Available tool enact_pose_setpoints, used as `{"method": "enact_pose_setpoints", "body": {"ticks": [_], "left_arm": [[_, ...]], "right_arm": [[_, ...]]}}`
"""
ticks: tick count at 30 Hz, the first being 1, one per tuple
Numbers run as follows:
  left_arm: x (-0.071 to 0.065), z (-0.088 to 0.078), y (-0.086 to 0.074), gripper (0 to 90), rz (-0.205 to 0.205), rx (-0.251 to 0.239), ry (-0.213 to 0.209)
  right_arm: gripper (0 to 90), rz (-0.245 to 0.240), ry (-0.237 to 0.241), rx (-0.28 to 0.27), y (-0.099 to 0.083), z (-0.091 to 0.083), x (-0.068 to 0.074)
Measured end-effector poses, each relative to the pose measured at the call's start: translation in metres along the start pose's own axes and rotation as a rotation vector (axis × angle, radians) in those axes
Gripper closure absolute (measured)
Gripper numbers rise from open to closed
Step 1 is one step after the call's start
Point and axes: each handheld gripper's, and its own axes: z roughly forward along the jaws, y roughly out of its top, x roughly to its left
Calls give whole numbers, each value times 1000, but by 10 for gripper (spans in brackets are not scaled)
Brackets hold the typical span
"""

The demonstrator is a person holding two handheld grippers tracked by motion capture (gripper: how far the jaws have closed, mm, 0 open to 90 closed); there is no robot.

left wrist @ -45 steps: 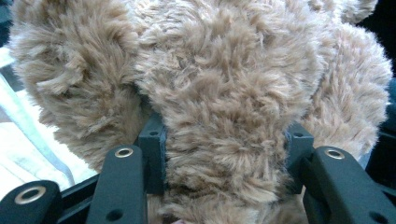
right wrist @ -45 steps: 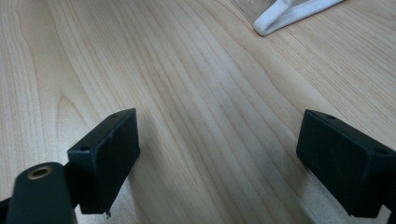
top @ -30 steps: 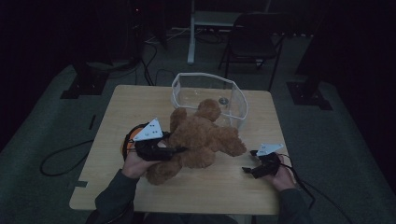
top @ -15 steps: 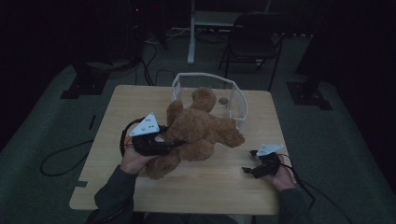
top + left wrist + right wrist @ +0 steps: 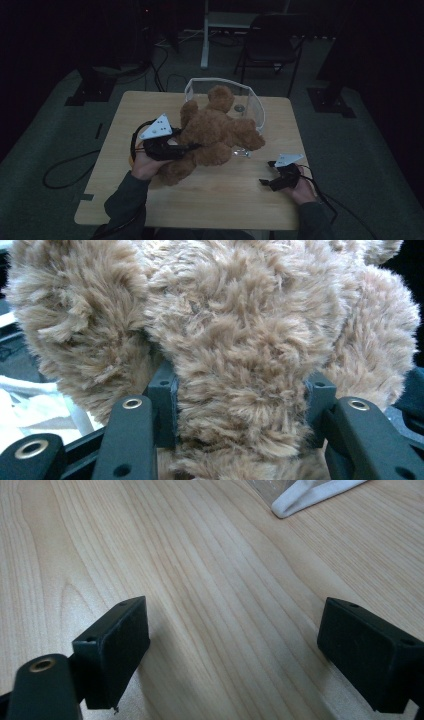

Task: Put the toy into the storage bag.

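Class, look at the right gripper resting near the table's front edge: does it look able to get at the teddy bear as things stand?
Probably yes. The right gripper is open with nothing between its jaws, and bare table lies between it and the teddy bear, which the left gripper holds.

A dim room with grey-green floor (image 5: 380,150) holds a light wooden table (image 5: 220,200), a dark chair (image 5: 270,45) behind it, and floor cables (image 5: 65,167).

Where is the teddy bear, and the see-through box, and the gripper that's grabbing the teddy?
teddy bear (image 5: 217,131), high view, on its furry tummy.
see-through box (image 5: 256,103), high view, on its right wall.
left gripper (image 5: 240,397), left gripper view, midway between the pads squeezing the fur.
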Motion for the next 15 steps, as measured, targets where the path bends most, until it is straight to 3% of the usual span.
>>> {"method": "enact_pose_setpoints", "body": {"ticks": [15], "left_arm": [[15, 3, 15, 497, -2, -34, 18]], "right_arm": [[126, 0, 0, -1, 0, 0, 0]]}}
